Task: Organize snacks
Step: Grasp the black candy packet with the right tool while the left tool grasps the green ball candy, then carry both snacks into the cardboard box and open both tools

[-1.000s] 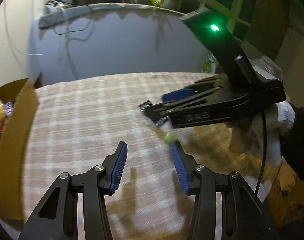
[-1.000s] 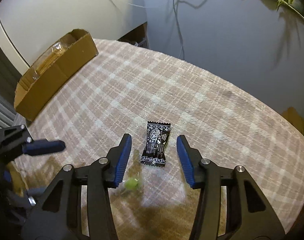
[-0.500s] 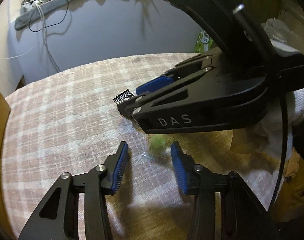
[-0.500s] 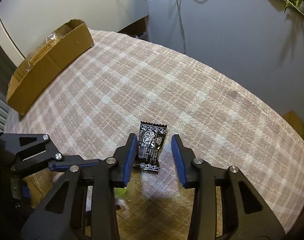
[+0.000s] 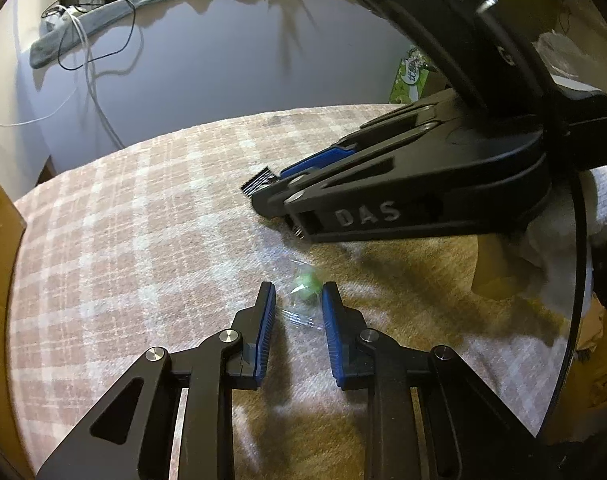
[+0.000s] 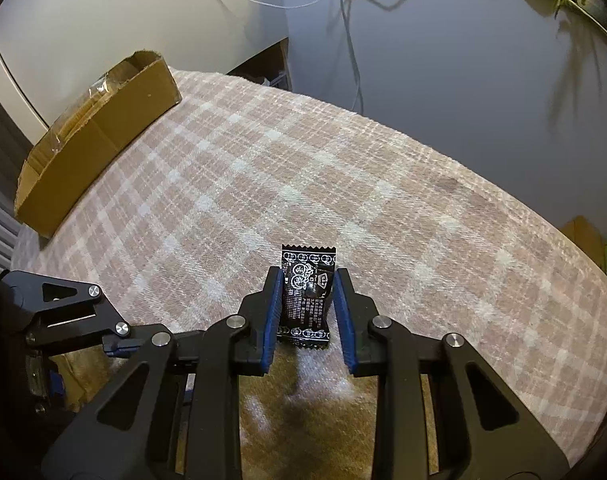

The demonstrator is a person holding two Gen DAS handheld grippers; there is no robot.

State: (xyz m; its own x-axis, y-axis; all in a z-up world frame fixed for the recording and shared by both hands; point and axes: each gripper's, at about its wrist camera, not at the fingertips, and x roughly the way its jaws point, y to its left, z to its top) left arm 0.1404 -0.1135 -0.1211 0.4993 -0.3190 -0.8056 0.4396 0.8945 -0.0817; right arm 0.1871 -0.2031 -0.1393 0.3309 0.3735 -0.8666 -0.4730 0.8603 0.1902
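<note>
My right gripper has just been closing, and its blue fingers now pinch the black snack packet, which stands on the checked cloth covering the desk. My left gripper has been narrowing too; a green candy in clear wrap lies between its fingers, which do not visibly touch it. A cardboard box sits well apart at the cloth's far left edge.
</note>
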